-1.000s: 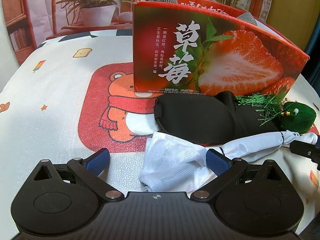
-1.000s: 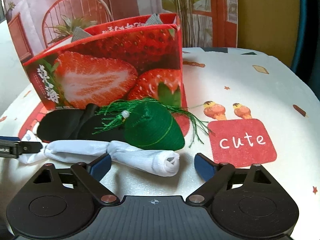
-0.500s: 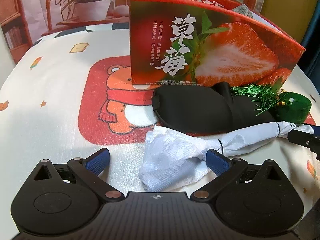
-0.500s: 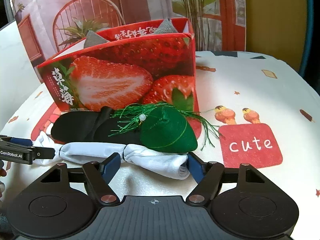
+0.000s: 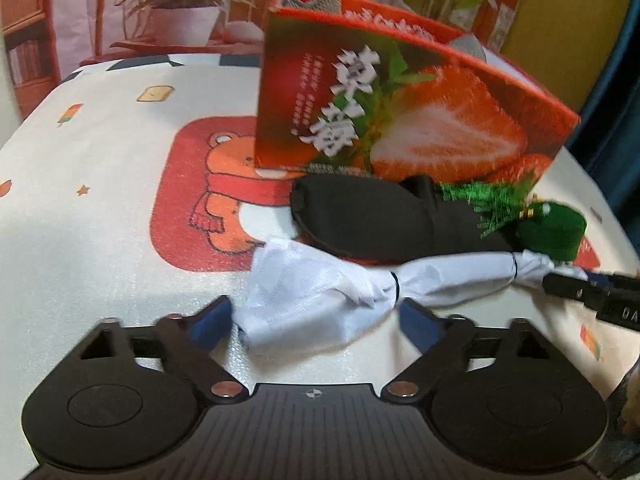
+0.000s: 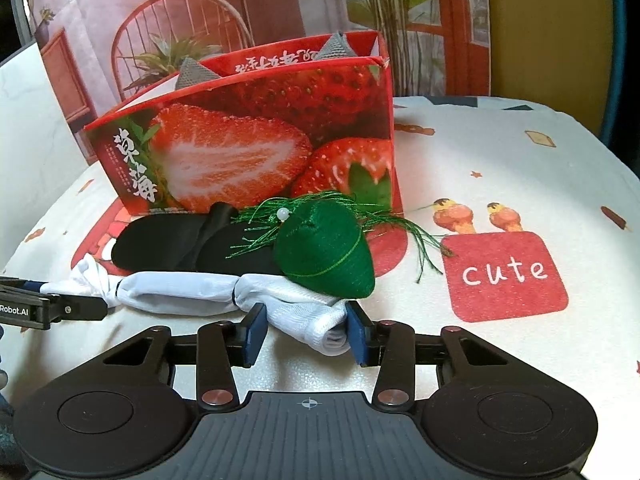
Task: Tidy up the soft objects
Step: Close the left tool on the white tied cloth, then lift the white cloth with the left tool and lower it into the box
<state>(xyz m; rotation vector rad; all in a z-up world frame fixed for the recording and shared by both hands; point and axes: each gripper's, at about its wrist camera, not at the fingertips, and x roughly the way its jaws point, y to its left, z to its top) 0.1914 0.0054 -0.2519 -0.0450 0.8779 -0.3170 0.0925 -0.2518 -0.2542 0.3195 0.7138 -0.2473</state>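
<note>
White mesh bag (image 6: 180, 292) spans both downward-tilted claws, right claw (image 6: 306, 332) closing on its end.

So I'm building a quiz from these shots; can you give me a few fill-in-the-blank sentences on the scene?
1. The box behind the soft things is printed with ____.
2. The right hand-held gripper has just been closing around one end of the ____ cloth roll.
3. The green pouch has a tassel and one small ____ bead.
4. The black eye mask lies between the box and the ____.

Missing words: strawberries; white; white; cloth roll
</note>
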